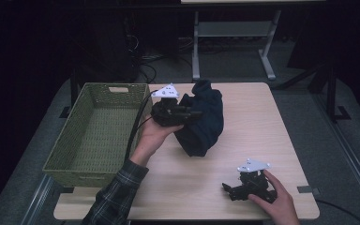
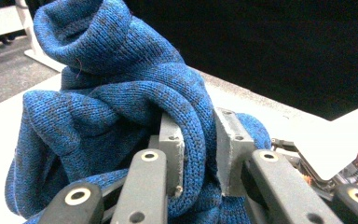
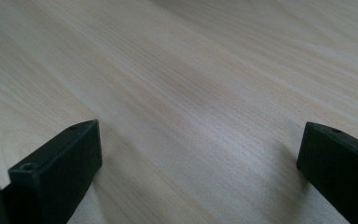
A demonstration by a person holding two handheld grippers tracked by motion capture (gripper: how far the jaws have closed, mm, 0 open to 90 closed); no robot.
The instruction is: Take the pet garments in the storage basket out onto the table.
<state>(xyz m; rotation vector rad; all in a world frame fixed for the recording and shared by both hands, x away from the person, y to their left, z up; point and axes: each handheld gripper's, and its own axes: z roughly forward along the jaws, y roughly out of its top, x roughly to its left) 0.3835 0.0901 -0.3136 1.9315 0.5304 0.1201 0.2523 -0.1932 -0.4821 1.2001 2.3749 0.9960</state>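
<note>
A dark blue knitted garment (image 1: 205, 123) is bunched up near the middle of the wooden table (image 1: 262, 122). My left gripper (image 1: 192, 114) is shut on a fold of it, lifting the cloth so it hangs in a lump. In the left gripper view the blue knit (image 2: 121, 102) runs between the two grey pads (image 2: 172, 149), which pinch a thick roll of it. My right gripper (image 1: 229, 190) rests on the table near the front right, jaws wide apart. In the right gripper view its black fingers (image 3: 60, 172) stand far apart over bare wood (image 3: 191, 84).
A green woven basket (image 1: 82, 161) stands at the table's left side, right beside the left hand. Metal desk legs (image 1: 196, 51) and cables lie on the floor beyond the far edge. Bare wood lies between the garment and the right gripper.
</note>
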